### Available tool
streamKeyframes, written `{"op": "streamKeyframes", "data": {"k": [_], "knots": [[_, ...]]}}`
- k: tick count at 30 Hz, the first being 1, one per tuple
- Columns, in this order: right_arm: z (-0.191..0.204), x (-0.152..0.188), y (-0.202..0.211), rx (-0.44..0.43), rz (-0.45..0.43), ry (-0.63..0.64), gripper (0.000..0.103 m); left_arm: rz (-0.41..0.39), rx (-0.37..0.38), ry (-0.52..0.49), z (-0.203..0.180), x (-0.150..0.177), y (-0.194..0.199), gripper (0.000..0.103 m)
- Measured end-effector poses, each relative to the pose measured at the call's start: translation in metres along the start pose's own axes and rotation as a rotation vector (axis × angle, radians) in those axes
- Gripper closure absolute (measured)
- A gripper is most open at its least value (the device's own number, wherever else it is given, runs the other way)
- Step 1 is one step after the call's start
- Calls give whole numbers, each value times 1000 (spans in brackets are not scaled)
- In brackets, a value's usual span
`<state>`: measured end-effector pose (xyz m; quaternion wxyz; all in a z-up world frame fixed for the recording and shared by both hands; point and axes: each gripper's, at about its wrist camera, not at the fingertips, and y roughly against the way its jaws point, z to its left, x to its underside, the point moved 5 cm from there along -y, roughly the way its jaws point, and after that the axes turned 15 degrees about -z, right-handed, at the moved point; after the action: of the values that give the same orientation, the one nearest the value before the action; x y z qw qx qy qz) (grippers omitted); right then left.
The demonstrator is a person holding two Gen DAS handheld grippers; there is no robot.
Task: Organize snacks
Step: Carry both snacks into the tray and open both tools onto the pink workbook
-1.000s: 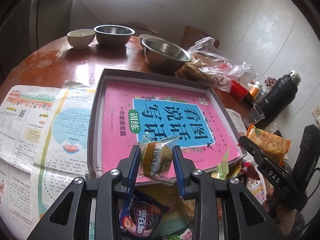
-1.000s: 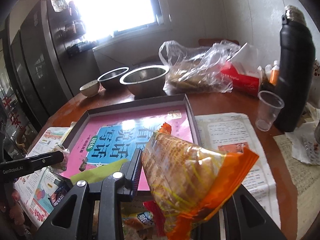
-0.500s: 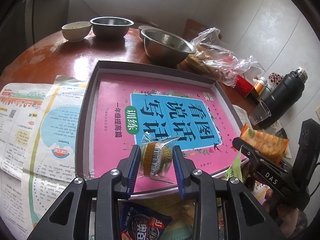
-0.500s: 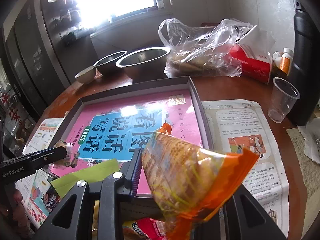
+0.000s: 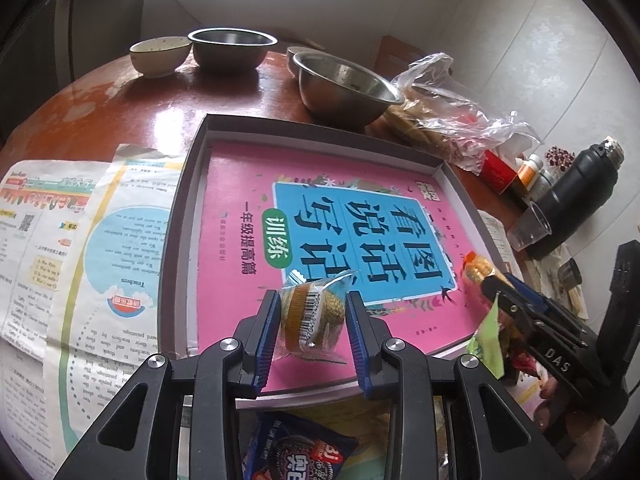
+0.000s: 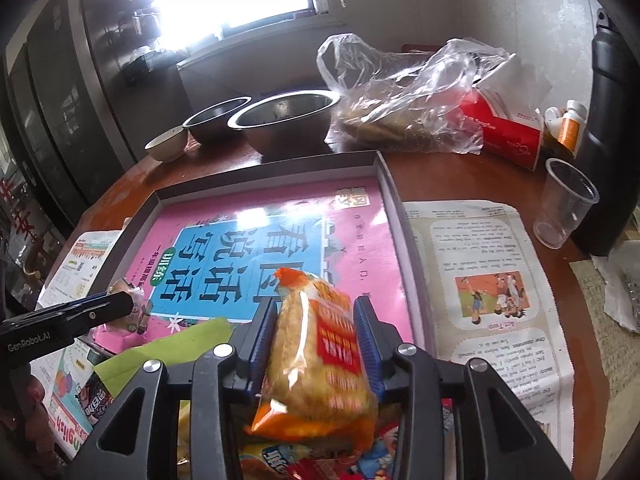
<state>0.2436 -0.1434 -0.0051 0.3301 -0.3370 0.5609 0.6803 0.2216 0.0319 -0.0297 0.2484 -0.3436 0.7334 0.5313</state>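
Grey-walled tray [image 5: 176, 216] ahead of both grippers holds a pink book [image 5: 320, 216]. Left gripper [image 5: 313, 320] pinches a wrapped cake [image 5: 312, 312] above the tray's near edge; right gripper [image 6: 316, 332] pinches an orange snack packet [image 6: 320, 356]. More snack packets [image 6: 320, 460] lie beneath them. Beyond, steel bowls [image 5: 344, 88] sit on the brown table [image 5: 132, 116].

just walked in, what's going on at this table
A person is sorting snacks with a gripper in each hand. The left gripper is shut on a wrapped cake, the right gripper on an orange packet. Both hang over the near edge of the tray with the pink book. More snacks lie below.
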Motion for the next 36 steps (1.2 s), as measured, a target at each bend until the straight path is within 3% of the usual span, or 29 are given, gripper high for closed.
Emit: {"op": "streamKeyframes", "data": {"k": [12,19,36], "knots": [[-19,-4,9,36,-14,-37,63,-5,-19,0,6,-3,-8,67],[-22,-3,16,39,-11,-50,62,1,-33,3,10,-4,-12,54],[-24,12,41,4,19,-106,59,-2,-32,4,12,-4,-1,45]]}}
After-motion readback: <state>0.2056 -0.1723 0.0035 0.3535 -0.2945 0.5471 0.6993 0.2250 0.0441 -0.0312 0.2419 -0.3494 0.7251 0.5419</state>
